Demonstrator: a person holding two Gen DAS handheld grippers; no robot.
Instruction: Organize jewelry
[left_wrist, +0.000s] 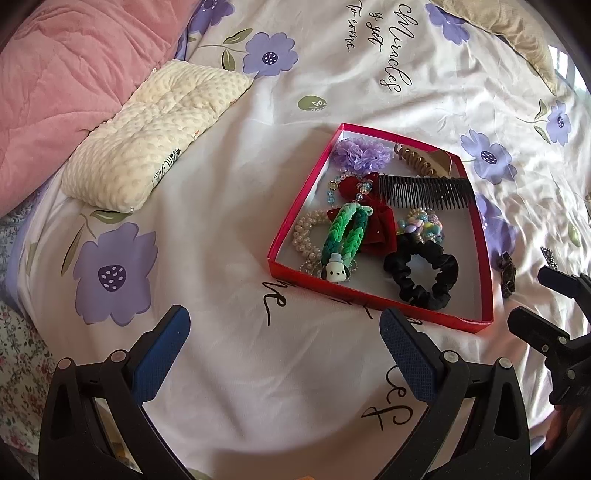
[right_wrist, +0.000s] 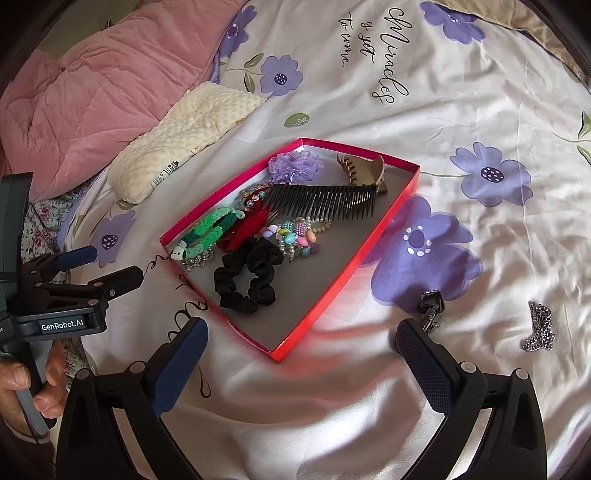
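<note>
A red shallow box (left_wrist: 306, 192) (right_wrist: 341, 275) lies on the flowered bedsheet. It holds a black comb (left_wrist: 424, 190) (right_wrist: 325, 199), a black scrunchie (left_wrist: 447, 266) (right_wrist: 264, 266), a green braided band with a dog charm (left_wrist: 340, 229) (right_wrist: 207, 230), a red velvet bow (left_wrist: 380, 229), a purple scrunchie (left_wrist: 360, 153) (right_wrist: 295, 166), bead bracelets (left_wrist: 306, 232) (right_wrist: 295, 236) and a tan claw clip (right_wrist: 365, 171). Right of the box, on the sheet, lie a small dark clip (left_wrist: 508, 273) (right_wrist: 430, 310) and a silver chain (left_wrist: 546, 253) (right_wrist: 539, 328). My left gripper (left_wrist: 284, 354) (right_wrist: 107, 266) hangs open near the box's front left corner. My right gripper (right_wrist: 301, 365) (left_wrist: 535, 302) is open, its right finger close to the dark clip.
A cream dotted pillow (left_wrist: 155, 136) (right_wrist: 184, 144) and a pink quilt (left_wrist: 62, 74) (right_wrist: 103, 92) lie left of the box. A beige pillow (left_wrist: 509, 26) sits at the far right. A hand (right_wrist: 22, 384) holds the left gripper's handle.
</note>
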